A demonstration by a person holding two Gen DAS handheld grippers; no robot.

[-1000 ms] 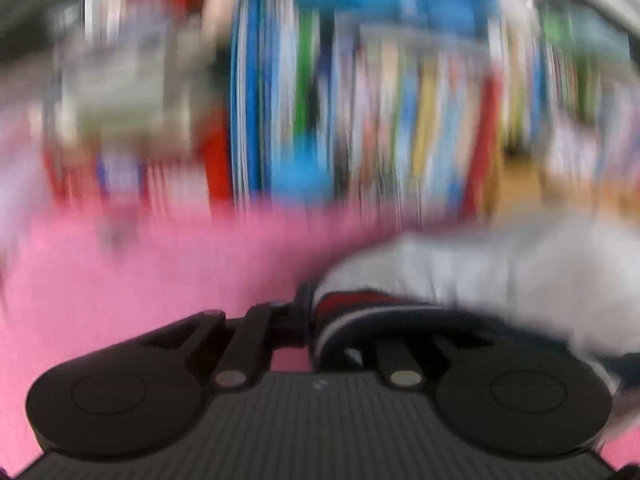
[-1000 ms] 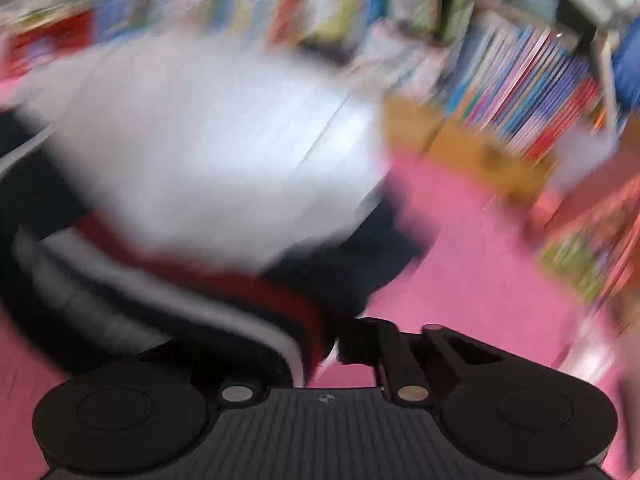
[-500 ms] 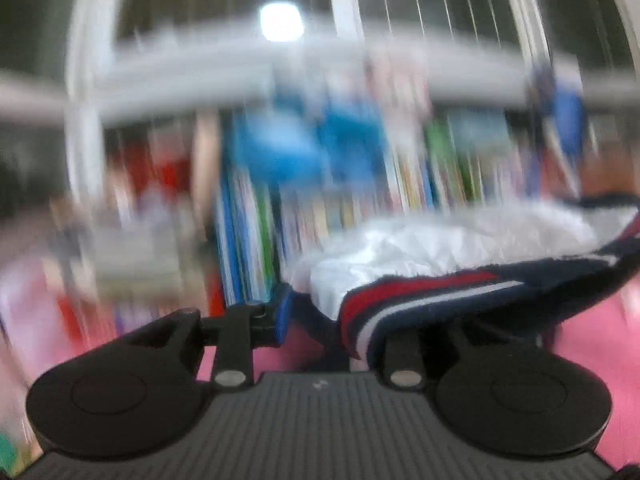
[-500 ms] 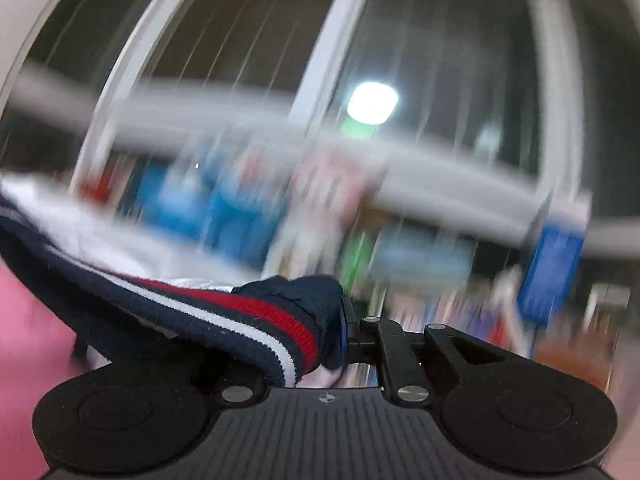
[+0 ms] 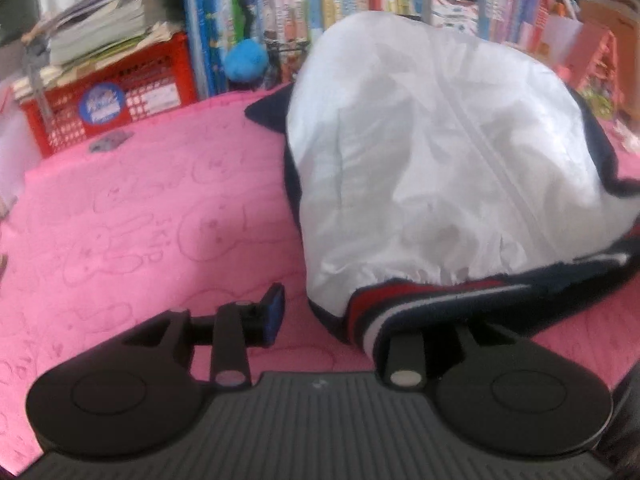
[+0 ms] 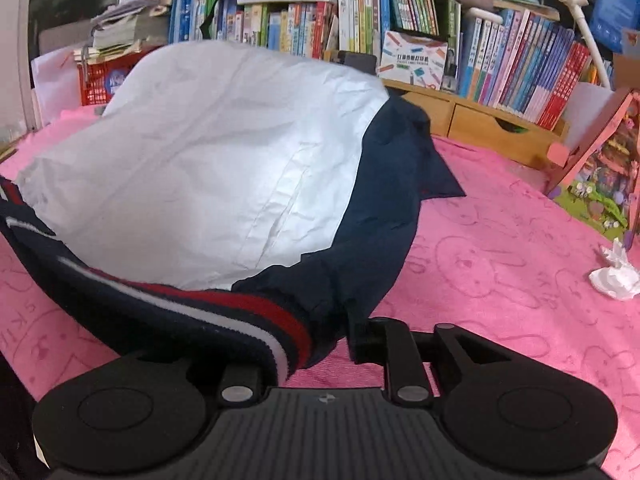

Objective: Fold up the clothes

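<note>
A white and navy jacket [image 5: 440,160] lies heaped on the pink blanket [image 5: 140,220], its red, white and navy striped hem [image 5: 420,300] nearest the cameras. My left gripper [image 5: 328,316] is opening: the blue-padded left finger [image 5: 276,312] stands clear of the cloth, and the hem drapes over the hidden right finger. In the right wrist view the jacket [image 6: 220,140] fills the left half. My right gripper [image 6: 312,340] is opening too. The hem [image 6: 240,312] covers its left finger, and its right finger [image 6: 360,336] sits just beside the navy cloth, not pressing it.
A red crate [image 5: 120,92] stacked with papers stands at the blanket's far left. Bookshelves [image 6: 400,20] and a wooden drawer unit [image 6: 480,120] line the back. A crumpled tissue [image 6: 616,276] and a pink toy house [image 6: 600,160] sit at the right edge.
Both grippers came down from a raised, blurred swing with the hem pinched in them. The jacket now rests on the blanket, and both pairs of jaws have parted from the hem.
</note>
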